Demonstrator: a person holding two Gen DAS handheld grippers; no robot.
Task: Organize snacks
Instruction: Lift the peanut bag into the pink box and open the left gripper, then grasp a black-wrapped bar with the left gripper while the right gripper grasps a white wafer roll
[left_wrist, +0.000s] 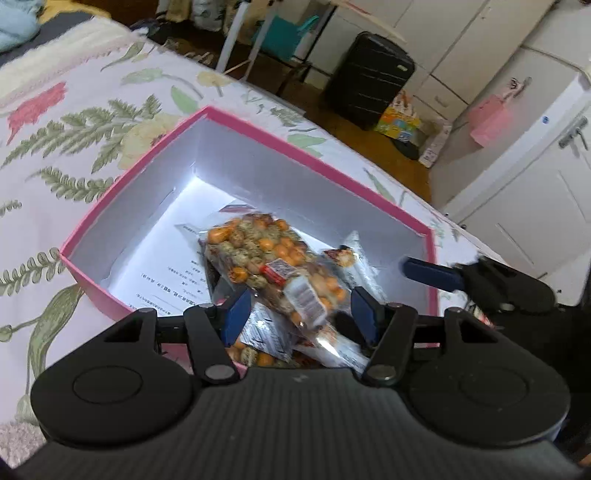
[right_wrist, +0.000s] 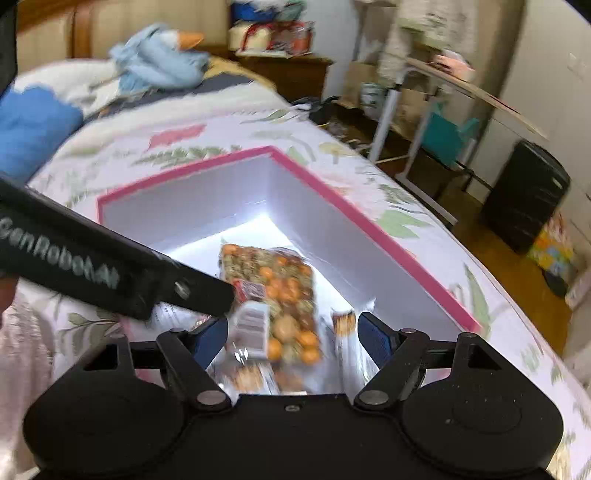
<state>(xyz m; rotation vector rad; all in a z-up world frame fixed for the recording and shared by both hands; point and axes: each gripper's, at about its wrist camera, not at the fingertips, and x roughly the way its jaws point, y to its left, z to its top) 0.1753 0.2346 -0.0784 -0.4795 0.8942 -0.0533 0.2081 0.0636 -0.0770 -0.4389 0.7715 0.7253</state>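
Observation:
A pink box (left_wrist: 258, 127) with white inner walls sits on the floral bedspread; it also shows in the right wrist view (right_wrist: 369, 225). Inside it lie several clear packets of orange and speckled nut snacks (left_wrist: 273, 258), also in the right wrist view (right_wrist: 284, 295), on top of a printed sheet (left_wrist: 166, 273). My left gripper (left_wrist: 301, 314) is open just above the near end of the top packet, which lies loose between the jaws. My right gripper (right_wrist: 293, 338) is open over the same pile. The left gripper's body (right_wrist: 110, 269) crosses the right wrist view.
The floral bedspread (left_wrist: 74, 122) surrounds the box. Beyond the bed edge are a black suitcase (left_wrist: 369, 77), white cabinets (left_wrist: 517, 166), a white folding stand with a teal bag (right_wrist: 447, 136), and a blue plush toy (right_wrist: 159, 59) at the bed's head.

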